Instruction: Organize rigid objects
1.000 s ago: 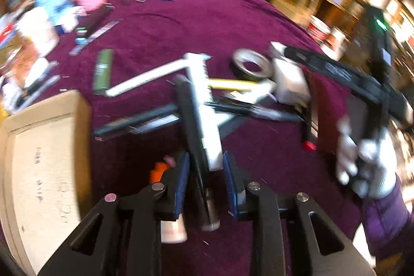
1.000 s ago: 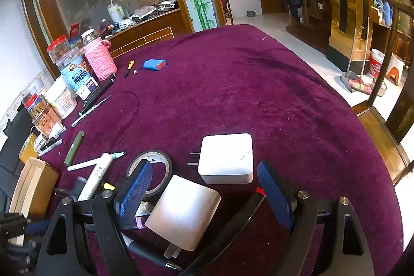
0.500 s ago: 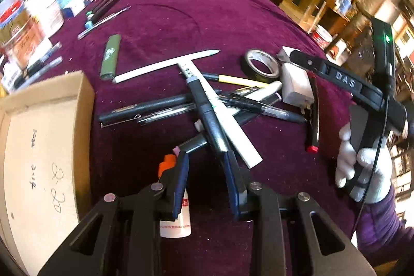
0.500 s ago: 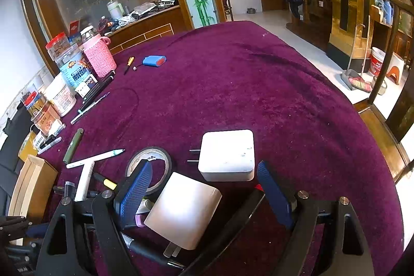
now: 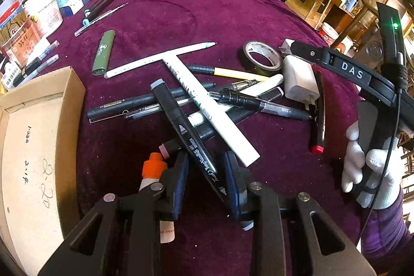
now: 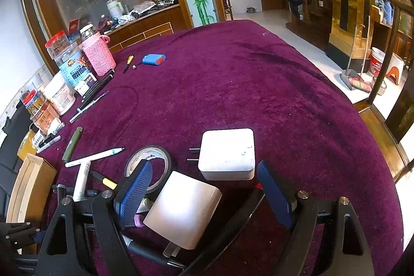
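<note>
Pens heaped in the centre of the left wrist view, and on top lies one black art marker (image 5: 186,136), running from mid-frame down to the lower centre, its barrel reading "ART MARKER" and "TongYanFuJi". The left gripper (image 5: 204,185) sits at the bottom of the frame with its two blue pads narrowly parted either side of that marker's lower end; whether they actually pinch it I cannot tell. Crossing just right of it is a long white pen (image 5: 209,111), and another white pen (image 5: 157,59) slants above toward the upper middle. One yellow pen (image 5: 238,73), one red-tipped black pen (image 5: 318,120) at right. An orange-capped tube (image 5: 154,168) pokes out beside the left pad. One cardboard box (image 5: 31,146) fills the left edge, handwriting inside unreadable. One olive lighter (image 5: 103,53) lies upper left, one tape roll (image 5: 262,54) upper right.

Over on the right wrist view, the right gripper (image 6: 204,194) gapes wide at the bottom, holding nothing. Two white chargers: one (image 6: 182,208) between its pads, one (image 6: 227,154) just beyond. In the left view its black frame reads "DAS", gripped by one white-gloved hand (image 5: 367,172). All of it rests on a purple tablecloth (image 6: 245,84).
</note>
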Demonstrator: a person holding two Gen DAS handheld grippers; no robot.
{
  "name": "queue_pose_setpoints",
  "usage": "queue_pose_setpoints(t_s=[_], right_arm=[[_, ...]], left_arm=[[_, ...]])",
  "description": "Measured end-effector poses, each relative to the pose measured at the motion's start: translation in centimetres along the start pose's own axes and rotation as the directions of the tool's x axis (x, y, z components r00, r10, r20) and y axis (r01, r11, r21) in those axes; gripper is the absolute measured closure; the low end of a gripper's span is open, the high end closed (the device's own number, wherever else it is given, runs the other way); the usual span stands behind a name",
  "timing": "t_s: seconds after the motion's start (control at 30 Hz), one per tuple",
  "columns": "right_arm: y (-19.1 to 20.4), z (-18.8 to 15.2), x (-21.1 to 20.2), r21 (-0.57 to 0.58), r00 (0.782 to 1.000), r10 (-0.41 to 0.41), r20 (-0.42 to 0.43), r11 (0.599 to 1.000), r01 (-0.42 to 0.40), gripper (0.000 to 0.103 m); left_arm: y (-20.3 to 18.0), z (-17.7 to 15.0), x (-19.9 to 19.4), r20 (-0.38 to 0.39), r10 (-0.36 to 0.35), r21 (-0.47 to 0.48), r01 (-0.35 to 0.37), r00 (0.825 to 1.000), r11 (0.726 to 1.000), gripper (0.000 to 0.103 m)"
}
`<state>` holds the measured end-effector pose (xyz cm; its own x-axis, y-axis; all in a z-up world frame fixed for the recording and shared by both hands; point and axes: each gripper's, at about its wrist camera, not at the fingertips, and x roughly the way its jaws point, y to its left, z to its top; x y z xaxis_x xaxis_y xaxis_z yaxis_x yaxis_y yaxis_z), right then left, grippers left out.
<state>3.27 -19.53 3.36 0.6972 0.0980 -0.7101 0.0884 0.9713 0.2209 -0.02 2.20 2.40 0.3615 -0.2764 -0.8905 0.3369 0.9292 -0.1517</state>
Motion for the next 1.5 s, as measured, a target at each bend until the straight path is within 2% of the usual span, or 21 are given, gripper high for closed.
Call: queue_pose_setpoints(t_s=[0.13,0.23,0.33,0.43,0.53,0.63,0.73,0.8,0.9,0.93,0.97,1.0,1.13,1.2,1.27,1.33,1.43,1.47,1.5], right_arm=[[0.1,-0.1,0.0,-0.007,1.0,0.003,0.003,1.0,-0.003,0.017],[0.0,-0.1,0.0,-0.007,1.0,-0.002,0.004,1.0,0.002,0.017],[-0.2,0.0,0.0,-0.001,1.0,0.001,0.005,1.0,-0.001,0.017],[-0.2,0.0,-0.2,0.002,1.0,0.014,0.011,1.0,-0.014,0.017],[-0.1,0.0,-0.4,-0.004,0.999,0.029,0.018,1.0,-0.029,0.017],[0.5,-0.1,-1.0,-0.01,0.994,0.105,-0.008,0.994,-0.105,0.017],[2.9,-0.8,-2.4,-0.085,0.981,0.187,-0.052,0.978,-0.191,0.017],[4.8,-1.2,-2.8,-0.126,0.961,0.253,-0.11,0.956,-0.266,0.016],[8.2,-1.9,-2.1,-0.133,0.88,0.399,-0.259,0.887,-0.442,0.016],[9.4,-2.1,-1.5,-0.125,0.846,0.435,-0.309,0.863,-0.49,0.016],[10.3,-2.3,-0.9,-0.127,0.831,0.441,-0.339,0.854,-0.505,0.016],[11.4,-2.3,-0.2,-0.148,0.833,0.419,-0.362,0.856,-0.495,0.016],[12.9,-1.4,2.5,-0.192,0.871,0.314,-0.378,0.893,-0.406,0.016],[13.2,-0.9,3.7,-0.197,0.876,0.283,-0.391,0.904,-0.38,0.018],[13.5,-0.6,4.2,-0.216,0.884,0.245,-0.399,0.911,-0.351,0.032],[14.0,-0.5,4.8,-0.248,0.896,0.185,-0.404,0.921,-0.302,0.052],[14.6,-1.0,4.6,-0.327,0.914,0.115,-0.39,0.91,-0.254,0.06],[14.6,-1.1,4.6,-0.347,0.92,0.096,-0.38,0.907,-0.238,0.069],[14.6,-1.1,4.5,-0.354,0.925,0.09,-0.37,0.907,-0.229,0.083]], left_arm=[[-0.6,0.5,1.2,-0.012,0.04,-0.013,-0.04,0.999,0.999,0.076],[-1.3,0.5,1.4,0.043,0.086,0.009,-0.087,0.995,0.996,0.078],[-0.8,0.1,0.3,0.078,0.034,-0.028,-0.032,0.996,0.999,0.089],[-0.1,-1.0,-3.0,0.171,0.011,-0.044,-0.003,0.985,0.999,0.089],[1.2,-2.8,-6.9,0.261,-0.043,-0.074,0.064,0.964,0.995,0.089],[3.3,-4.9,-10.1,0.319,-0.066,-0.11,0.105,0.946,0.988,0.089],[6.1,-7.6,-12.7,0.363,-0.059,-0.153,0.121,0.93,0.981,0.089],[7.6,-9.0,-13.6,0.378,-0.041,-0.179,0.116,0.925,0.977,0.089],[9.2,-11.0,-14.4,0.392,-0.025,-0.215,0.118,0.92,0.97,0.089],[9.8,-11.6,-14.5,0.396,-0.016,-0.231,0.117,0.918,0.966,0.089],[10.3,-12.1,-14.6,0.399,-0.009,-0.241,0.114,0.917,0.964,0.089],[10.8,-12.5,-14.7,0.401,-0.003,-0.251,0.113,0.916,0.961,0.089],[12.5,-13.8,-15.2,0.412,0.002,-0.28,0.125,0.911,0.952,0.089],[13.1,-14.1,-15.3,0.415,0.004,-0.287,0.127,0.91,0.949,0.089],[13.7,-14.4,-15.2,0.415,0.004,-0.295,0.131,0.91,0.946,0.089],[14.0,-14.3,-14.8,0.411,0.001,-0.301,0.135,0.912,0.944,0.089],[14.2,-14.1,-14.4,0.403,-0.004,-0.307,0.139,0.915,0.942,0.089],[14.3,-14.1,-14.3,0.4,-0.003,-0.309,0.138,0.917,0.941,0.089],[14.4,-14.1,-14.3,0.397,-0.004,-0.312,0.138,0.918,0.94,0.089]])
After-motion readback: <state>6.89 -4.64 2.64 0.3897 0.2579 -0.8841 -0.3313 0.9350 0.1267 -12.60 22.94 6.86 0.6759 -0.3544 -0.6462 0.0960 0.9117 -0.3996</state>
